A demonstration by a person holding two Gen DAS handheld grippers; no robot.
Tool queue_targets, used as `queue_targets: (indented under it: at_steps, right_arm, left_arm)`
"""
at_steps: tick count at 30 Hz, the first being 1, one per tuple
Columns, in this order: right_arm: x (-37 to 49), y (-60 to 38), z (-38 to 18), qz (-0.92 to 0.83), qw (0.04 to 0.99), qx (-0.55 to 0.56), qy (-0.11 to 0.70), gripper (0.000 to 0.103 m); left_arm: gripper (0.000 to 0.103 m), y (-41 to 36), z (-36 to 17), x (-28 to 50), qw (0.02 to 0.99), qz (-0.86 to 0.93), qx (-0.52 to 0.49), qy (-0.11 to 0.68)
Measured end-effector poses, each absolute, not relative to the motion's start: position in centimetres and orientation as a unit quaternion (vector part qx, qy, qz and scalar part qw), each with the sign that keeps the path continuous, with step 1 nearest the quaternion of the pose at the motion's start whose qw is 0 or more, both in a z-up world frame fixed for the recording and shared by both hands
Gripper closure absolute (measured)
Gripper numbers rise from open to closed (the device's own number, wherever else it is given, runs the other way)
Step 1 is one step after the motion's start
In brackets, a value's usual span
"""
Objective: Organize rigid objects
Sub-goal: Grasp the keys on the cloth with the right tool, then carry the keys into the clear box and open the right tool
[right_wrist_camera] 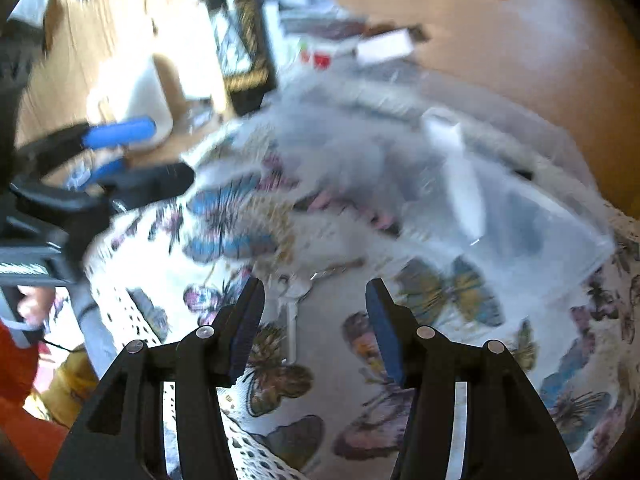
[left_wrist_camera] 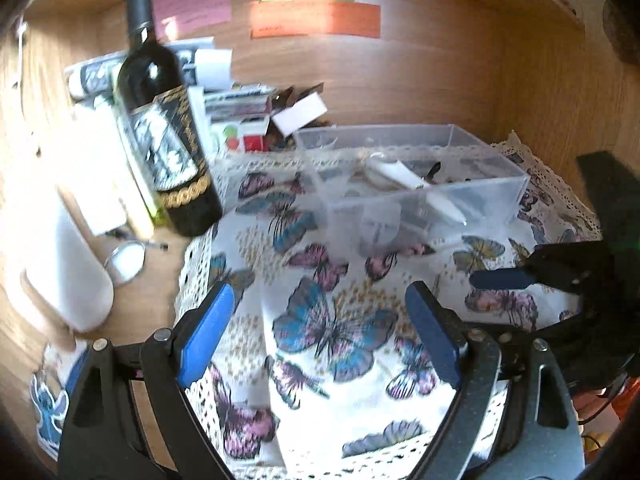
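We hold our 2 grippers, left gripper (left_wrist_camera: 324, 296) and right gripper (right_wrist_camera: 316, 292), wide and empty, the right just short of a small white object (right_wrist_camera: 291, 322), the clear box (left_wrist_camera: 472, 196) ahead ready for it.

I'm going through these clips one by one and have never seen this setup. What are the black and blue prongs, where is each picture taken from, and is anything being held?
The prongs are two hand-held grippers; each carries a camera looking along its own fingers. The left gripper and the right gripper are both open and hold nothing. Below them lies a butterfly-print cloth with a clear plastic box of small items on it. A dark wine bottle stands left of the cloth. A small white item, too blurred to name, lies ahead of the right gripper.
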State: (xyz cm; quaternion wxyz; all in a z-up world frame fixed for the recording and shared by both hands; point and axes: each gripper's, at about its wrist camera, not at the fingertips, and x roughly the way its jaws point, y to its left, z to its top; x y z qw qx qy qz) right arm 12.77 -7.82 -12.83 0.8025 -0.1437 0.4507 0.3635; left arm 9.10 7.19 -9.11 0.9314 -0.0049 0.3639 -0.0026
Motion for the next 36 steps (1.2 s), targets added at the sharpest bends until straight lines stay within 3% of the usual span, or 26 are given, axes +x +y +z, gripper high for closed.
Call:
queue_targets:
  at_steps: [5, 10, 19, 36]
  right_arm:
    - [12.6, -5.7, -14.1, 0.353, 0.799, -0.175, 0.454, 0.054]
    - [12.2, -4.7, -14.0, 0.354, 0.803, -0.182, 0.444, 0.080]
    - [11.7, -6.5, -12.7, 0.334, 0.826, -0.149, 0.429, 0.080]
    - [12.2, -11.8, -5.1, 0.288, 0.893, -0.108, 0.329, 0.081]
  left_arm:
    - [0.015, 8.0, -9.7, 8.1, 0.933, 0.000, -0.015, 0.361]
    - [0.015, 8.6, -10.0, 7.7, 0.933, -0.005, -0.032, 0.359]
    - [0.015, 8.1, -9.7, 7.5, 0.936, -0.012, -0.040, 0.349]
    - [0.015, 4.4, -8.4, 9.0, 0.940, -0.049, -0.025, 0.336]
